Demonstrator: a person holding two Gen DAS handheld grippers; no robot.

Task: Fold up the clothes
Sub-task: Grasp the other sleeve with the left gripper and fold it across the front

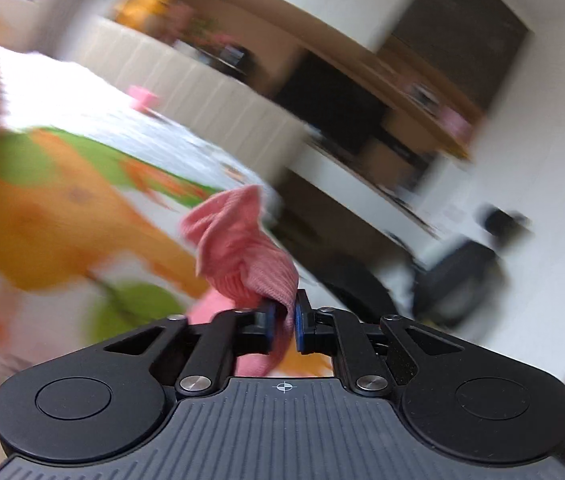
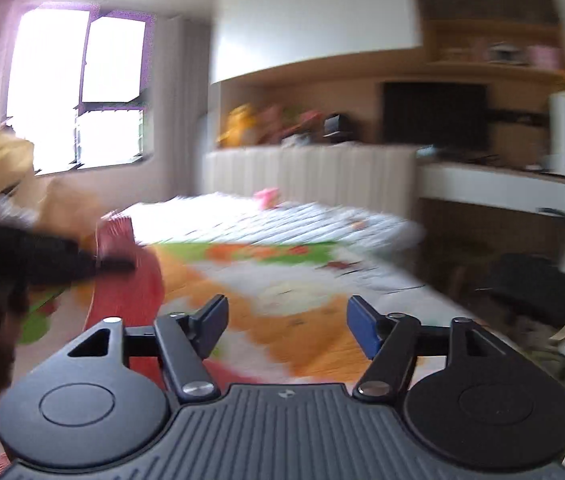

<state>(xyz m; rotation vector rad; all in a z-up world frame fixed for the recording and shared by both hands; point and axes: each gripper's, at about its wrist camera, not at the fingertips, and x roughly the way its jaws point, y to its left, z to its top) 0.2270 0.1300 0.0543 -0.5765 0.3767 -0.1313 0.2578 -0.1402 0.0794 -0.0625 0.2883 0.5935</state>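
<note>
My left gripper (image 1: 283, 320) is shut on a pink ribbed garment (image 1: 238, 240), which bunches up above the pads and hangs below them, lifted over the bed. In the right wrist view the same garment (image 2: 126, 292) hangs at the left from the other gripper's dark body (image 2: 38, 260). My right gripper (image 2: 286, 320) is open and empty, above the bedspread (image 2: 306, 320) with its orange, green and white pattern. Both views are motion-blurred.
A padded white headboard (image 2: 310, 172) stands behind the bed. A small pink item (image 2: 266, 194) lies near it. A dark screen (image 2: 434, 116) and a white desk (image 2: 502, 188) are on the right, with a black chair (image 2: 534, 292). A window (image 2: 82, 88) is at the left.
</note>
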